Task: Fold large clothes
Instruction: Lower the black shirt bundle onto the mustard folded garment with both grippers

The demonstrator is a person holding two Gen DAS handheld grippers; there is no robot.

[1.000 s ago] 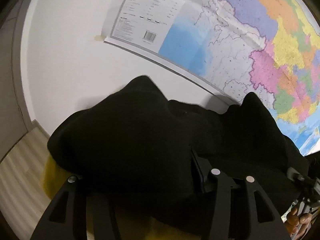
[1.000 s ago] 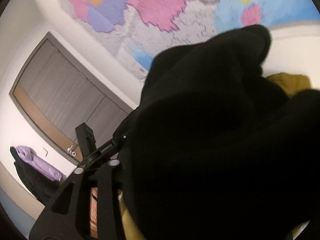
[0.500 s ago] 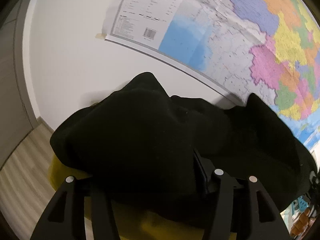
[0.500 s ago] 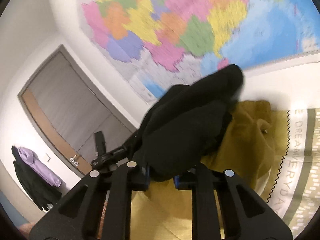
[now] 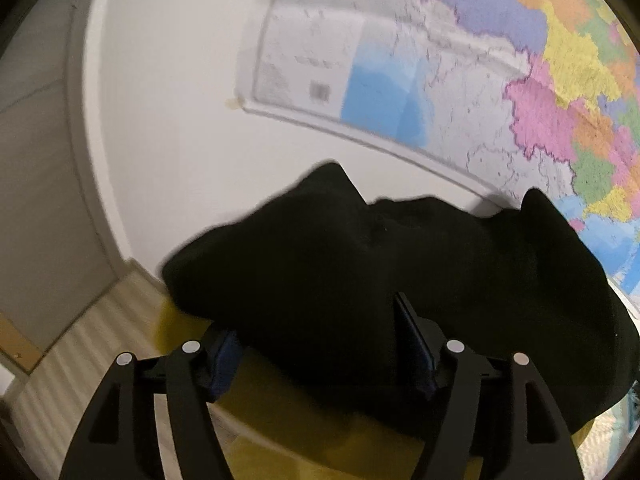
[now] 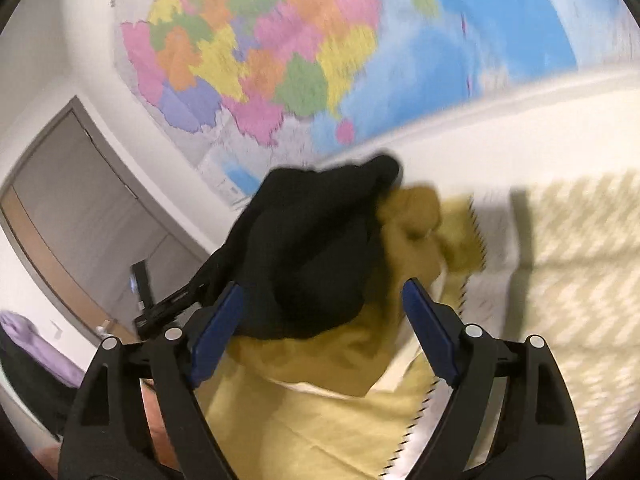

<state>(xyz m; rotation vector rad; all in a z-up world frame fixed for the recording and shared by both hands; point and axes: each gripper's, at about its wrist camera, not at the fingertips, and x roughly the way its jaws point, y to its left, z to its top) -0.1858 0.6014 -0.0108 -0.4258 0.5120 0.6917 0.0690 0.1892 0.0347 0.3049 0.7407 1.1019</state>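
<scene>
The black garment [image 5: 360,280] lies bunched in a heap on the mustard cloth [image 6: 320,400], no neat fold visible, so folding looks barely begun. Both the left gripper [image 5: 320,352] and right gripper [image 6: 320,320] are spread wide, pinching nothing.

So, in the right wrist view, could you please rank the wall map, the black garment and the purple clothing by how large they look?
1. Wall map: fills most of the upper frame.
2. Black garment: looks large partly through nearness to the camera.
3. Purple clothing: a small patch at the left edge, far off and partly cut off.
</scene>
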